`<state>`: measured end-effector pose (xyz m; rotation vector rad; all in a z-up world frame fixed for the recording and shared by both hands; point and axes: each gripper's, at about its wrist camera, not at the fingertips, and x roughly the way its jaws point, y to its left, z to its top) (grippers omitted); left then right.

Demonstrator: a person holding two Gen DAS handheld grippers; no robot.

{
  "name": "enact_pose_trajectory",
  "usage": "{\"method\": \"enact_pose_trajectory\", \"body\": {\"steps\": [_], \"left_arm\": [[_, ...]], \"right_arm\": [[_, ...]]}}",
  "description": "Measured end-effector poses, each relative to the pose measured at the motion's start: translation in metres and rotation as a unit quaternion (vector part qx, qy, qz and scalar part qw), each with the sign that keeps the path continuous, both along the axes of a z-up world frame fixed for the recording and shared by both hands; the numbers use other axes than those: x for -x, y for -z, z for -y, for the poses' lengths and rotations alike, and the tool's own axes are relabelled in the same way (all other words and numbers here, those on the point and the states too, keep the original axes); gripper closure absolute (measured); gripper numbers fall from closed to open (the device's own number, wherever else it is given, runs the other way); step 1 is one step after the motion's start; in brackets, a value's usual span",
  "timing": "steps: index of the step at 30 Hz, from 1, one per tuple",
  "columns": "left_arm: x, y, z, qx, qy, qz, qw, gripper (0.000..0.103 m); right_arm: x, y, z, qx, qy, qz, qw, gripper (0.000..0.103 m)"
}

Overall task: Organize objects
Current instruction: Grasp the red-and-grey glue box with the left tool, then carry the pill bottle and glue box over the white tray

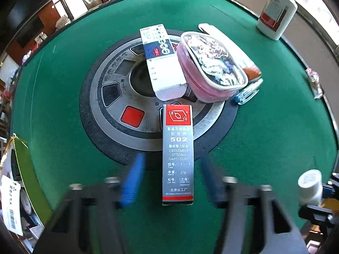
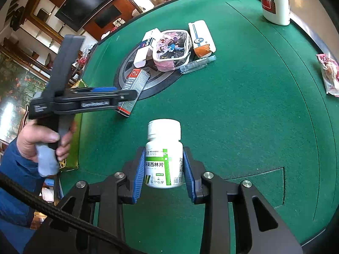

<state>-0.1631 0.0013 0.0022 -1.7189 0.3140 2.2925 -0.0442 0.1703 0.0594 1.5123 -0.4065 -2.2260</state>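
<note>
A grey and red 502 glue box (image 1: pixel 178 154) lies on the green table between the spread blue fingers of my left gripper (image 1: pixel 171 182), which is open and not touching it; the box also shows in the right wrist view (image 2: pixel 133 91). My right gripper (image 2: pixel 164 169) is shut on a white pill bottle (image 2: pixel 164 154) with a green label, held upright above the felt. A pink pouch (image 1: pixel 209 65), a white and blue box (image 1: pixel 163 61), a white and orange box (image 2: pixel 201 38) and a clear pen (image 2: pixel 198 63) are grouped on the table's round centre panel (image 1: pixel 118 97).
A large white bottle with a red label (image 1: pixel 275 10) stands at the far right edge. A snack packet (image 2: pixel 329 76) lies at the right. A green and gold bag (image 1: pixel 27 169) stands at the left edge. The left gripper's frame (image 2: pixel 80 101) crosses the right wrist view.
</note>
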Motion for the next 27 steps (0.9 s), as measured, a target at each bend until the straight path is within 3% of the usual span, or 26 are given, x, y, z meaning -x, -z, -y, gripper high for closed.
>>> {"method": "enact_pose_trajectory", "body": {"steps": [4,12,19,27], "left_arm": [[-0.009,0.004,-0.001,-0.001,-0.009,-0.011,0.9999,0.081],[-0.060,-0.022,0.025,-0.059,-0.024,-0.035,0.9974,0.081],[-0.103,-0.047,0.059,-0.078,-0.043,-0.052,0.9947,0.080],[-0.138,-0.070,0.126,-0.080,-0.092,-0.079,0.9894,0.080]], "right_arm": [[0.000,0.000,0.000,0.002,0.000,0.001,1.000,0.072],[-0.002,0.000,0.020,0.000,-0.012,0.001,1.000,0.072],[-0.003,-0.003,0.062,-0.003,-0.050,-0.004,0.999,0.072],[-0.008,-0.016,0.127,-0.004,-0.110,-0.023,0.994,0.072]]}}
